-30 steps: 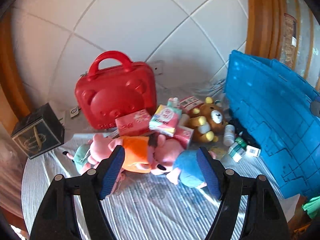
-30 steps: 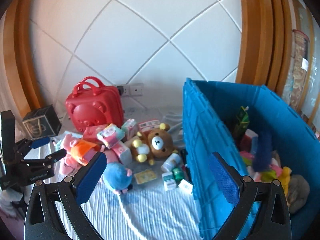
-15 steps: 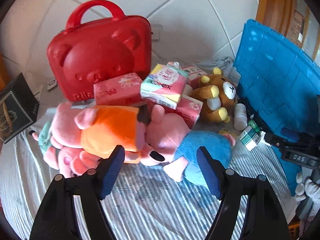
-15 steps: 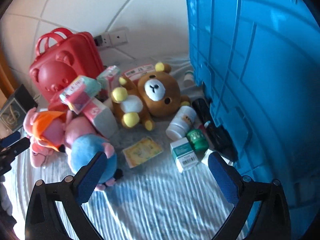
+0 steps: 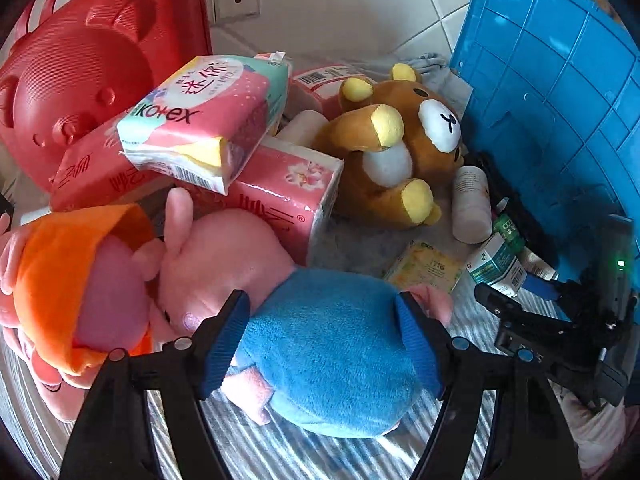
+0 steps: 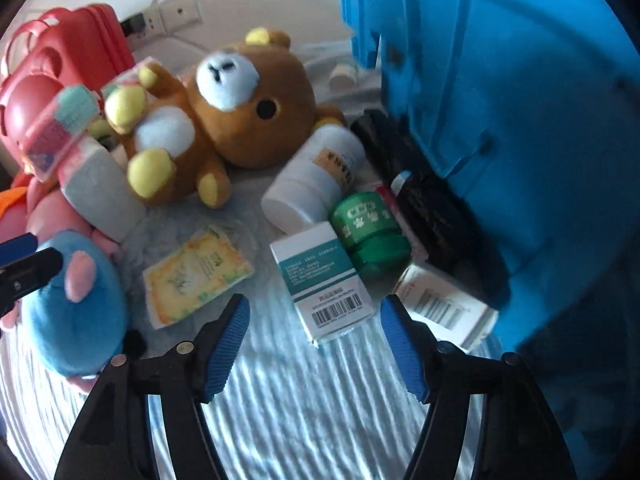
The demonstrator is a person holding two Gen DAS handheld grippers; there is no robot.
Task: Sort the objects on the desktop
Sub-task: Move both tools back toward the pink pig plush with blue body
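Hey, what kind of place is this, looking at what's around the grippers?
Probably a home: soft brown bear plush, red plastic bear-face case and pink tissue packs clutter a striped cloth beneath a white tiled wall.

The left gripper (image 5: 322, 334) pointed steeply downward, its blue-padded jaws held apart. The right gripper (image 6: 314, 338) was likewise angled down; its jaws had just been closing, with nothing pressed between the pads (image 6: 226, 346).
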